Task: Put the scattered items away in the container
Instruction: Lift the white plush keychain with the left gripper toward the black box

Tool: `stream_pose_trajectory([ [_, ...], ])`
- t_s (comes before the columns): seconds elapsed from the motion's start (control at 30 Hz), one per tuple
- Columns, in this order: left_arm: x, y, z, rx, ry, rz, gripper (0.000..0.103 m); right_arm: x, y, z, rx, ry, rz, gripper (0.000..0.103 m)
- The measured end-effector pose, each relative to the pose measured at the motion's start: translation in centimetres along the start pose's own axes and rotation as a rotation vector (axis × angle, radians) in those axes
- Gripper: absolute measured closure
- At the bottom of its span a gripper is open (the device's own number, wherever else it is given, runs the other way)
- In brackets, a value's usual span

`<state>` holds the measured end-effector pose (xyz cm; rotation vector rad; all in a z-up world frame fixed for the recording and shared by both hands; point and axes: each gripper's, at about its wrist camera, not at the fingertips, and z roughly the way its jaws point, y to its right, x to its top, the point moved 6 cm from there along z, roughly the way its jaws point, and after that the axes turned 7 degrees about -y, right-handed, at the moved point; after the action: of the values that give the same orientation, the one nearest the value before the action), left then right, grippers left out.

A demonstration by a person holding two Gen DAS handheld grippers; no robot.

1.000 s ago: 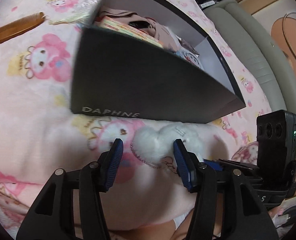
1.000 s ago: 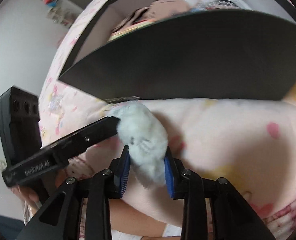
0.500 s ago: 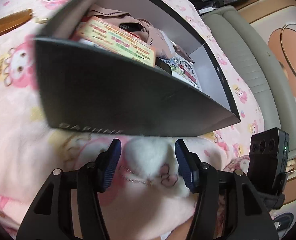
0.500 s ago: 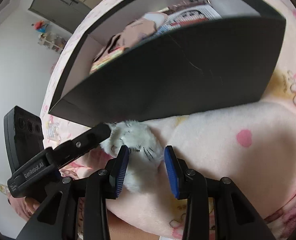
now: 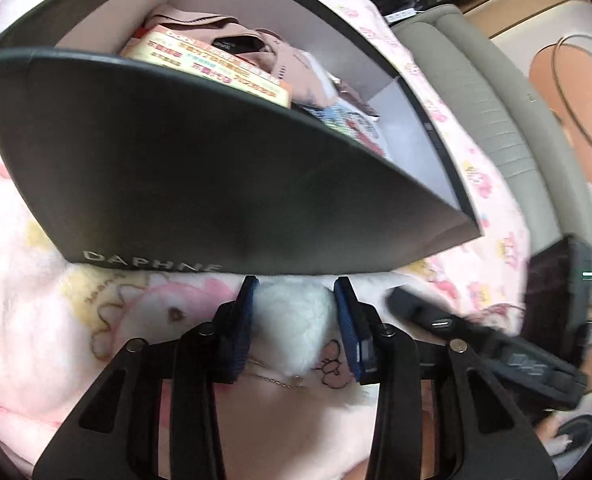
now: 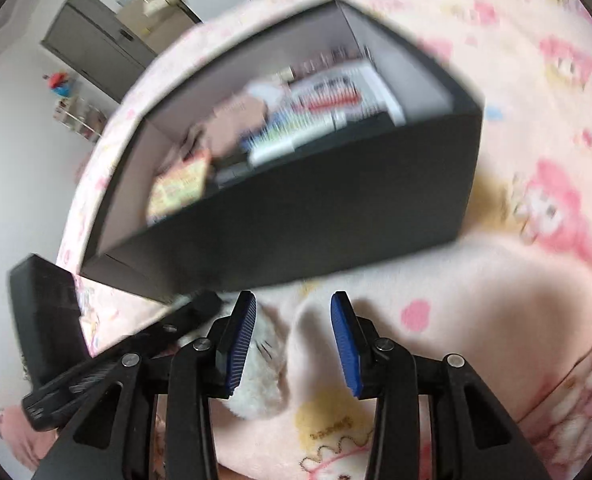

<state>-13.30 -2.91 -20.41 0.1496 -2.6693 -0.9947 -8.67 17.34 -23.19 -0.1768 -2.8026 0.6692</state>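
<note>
two grippers sit low before the black box (image 5: pixel 200 176) on the pink blanket (image 6: pixel 495 300). the left gripper (image 5: pixel 296 320) clamps the white plush (image 5: pixel 292 324), just beside the box's front wall. the right gripper (image 6: pixel 292 336) is spread apart, holding nothing, plush (image 6: pixel 256 384) by its left pad.

both wrist views close, low, facing black box (image 5: pixel 200 184)
</note>
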Motion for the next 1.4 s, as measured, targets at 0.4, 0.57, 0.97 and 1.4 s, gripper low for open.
stream_pose_trajectory([
  [0.4, -0.2, -1.1, -0.9, 0.013, -0.024, -0.029, 0.051, -0.3, -2.1, 1.3, 0.092, -0.085, -0.051, 0.065],
  [0.57, -0.6, -0.5, -2.4, -0.019, 0.004, 0.018, 0.069, 0.2, -2.0, 0.4, 0.041, -0.014, -0.055, 0.065],
  [0.97, -1.1, -3.2, -6.5, 0.014, 0.090, -0.080, 0.054, -0.1, -1.3, -0.3, 0.074, -0.033, -0.024, 0.065],
  [1.4, -2.2, -4.4, -7.3, 0.124, 0.047, -0.081, 0.080, -2.0, -4.2, 2.9, 0.117, -0.208, -0.174, 0.073],
])
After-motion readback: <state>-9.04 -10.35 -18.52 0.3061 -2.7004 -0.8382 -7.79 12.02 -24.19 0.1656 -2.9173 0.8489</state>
